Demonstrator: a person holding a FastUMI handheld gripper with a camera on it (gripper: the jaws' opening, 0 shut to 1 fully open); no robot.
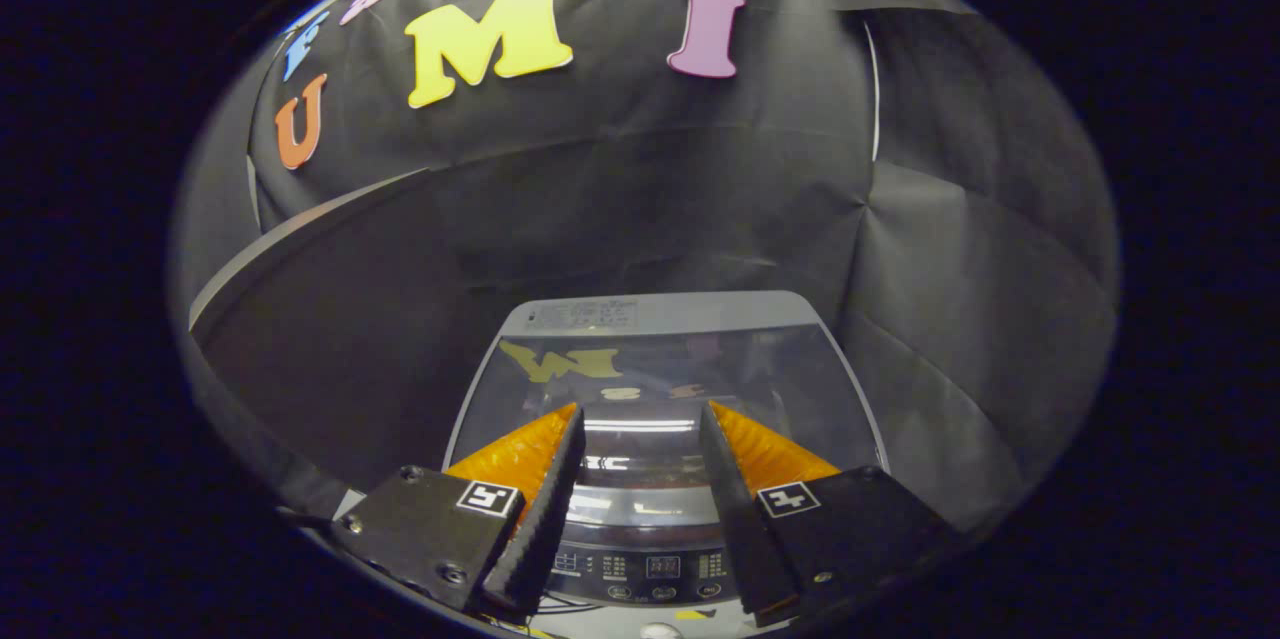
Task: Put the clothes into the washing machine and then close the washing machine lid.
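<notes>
A grey top-loading washing machine stands below and just ahead of my fingers. Its glossy see-through lid lies flat and shut, mirroring the booth wall. The control panel with small displays and buttons sits at the near edge, between my fingers. My gripper hovers over the lid, open, with nothing between its orange-and-black fingers. No clothes are visible through the reflective lid.
Black cloth walls close in behind and to the right of the machine. A dark table or ledge with a pale edge runs along the left side, level with or higher than the machine top.
</notes>
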